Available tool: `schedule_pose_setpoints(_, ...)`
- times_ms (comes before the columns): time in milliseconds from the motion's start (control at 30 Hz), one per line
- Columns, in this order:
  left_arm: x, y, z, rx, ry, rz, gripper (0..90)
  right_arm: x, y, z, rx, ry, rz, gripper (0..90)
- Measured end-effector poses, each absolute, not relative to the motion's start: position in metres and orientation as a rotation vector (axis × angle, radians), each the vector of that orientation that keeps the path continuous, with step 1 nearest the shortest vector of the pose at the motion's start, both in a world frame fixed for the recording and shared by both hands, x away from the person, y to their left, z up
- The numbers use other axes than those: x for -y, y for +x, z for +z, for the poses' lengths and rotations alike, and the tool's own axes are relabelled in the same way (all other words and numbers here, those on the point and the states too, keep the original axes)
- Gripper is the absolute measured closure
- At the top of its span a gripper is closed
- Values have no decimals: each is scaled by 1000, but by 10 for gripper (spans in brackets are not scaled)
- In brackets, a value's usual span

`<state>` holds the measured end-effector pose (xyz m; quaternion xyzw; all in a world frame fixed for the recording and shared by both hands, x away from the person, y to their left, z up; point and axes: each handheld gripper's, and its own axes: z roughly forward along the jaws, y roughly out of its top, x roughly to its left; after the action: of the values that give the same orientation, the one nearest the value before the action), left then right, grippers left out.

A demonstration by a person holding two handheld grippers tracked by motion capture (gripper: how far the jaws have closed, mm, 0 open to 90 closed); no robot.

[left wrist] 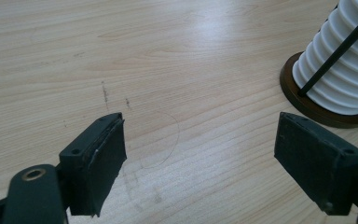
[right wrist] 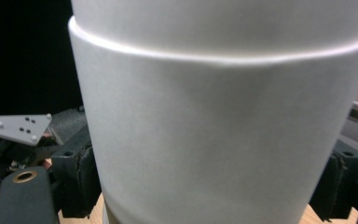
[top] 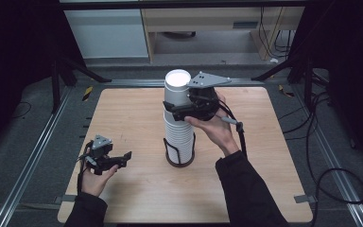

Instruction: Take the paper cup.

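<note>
Right tongs [top: 182,109] pinching the top paper cup [top: 177,90], plain white, no print, on the one tall cup stack [top: 178,137]. Stack sits in a wire holder [top: 179,160] mid-counter [top: 137,118]. Left tongs [top: 123,158] spread wide, nothing between them, low over the counter's near left. Two tongs total.

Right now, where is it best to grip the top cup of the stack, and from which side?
Grip the top cup on its side wall below the rim, from the person's right, level. It stands upright and free above the stack, where the right gripper clamps it.
</note>
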<state>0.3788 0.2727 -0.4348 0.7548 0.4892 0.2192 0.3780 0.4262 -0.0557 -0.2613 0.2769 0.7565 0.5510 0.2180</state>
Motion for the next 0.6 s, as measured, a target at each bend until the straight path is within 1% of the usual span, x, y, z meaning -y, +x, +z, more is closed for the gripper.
schedule_pose_setpoints(133, -273, 379, -434, -1251, 1928, 558, 158, 55, 425, -249, -2078, 752, 1536, 155)
schedule_pose_setpoints(600, -273, 378, -434, -1251, 1927, 550, 162, 54, 422, -222, -2034, 722, 1562, 158)
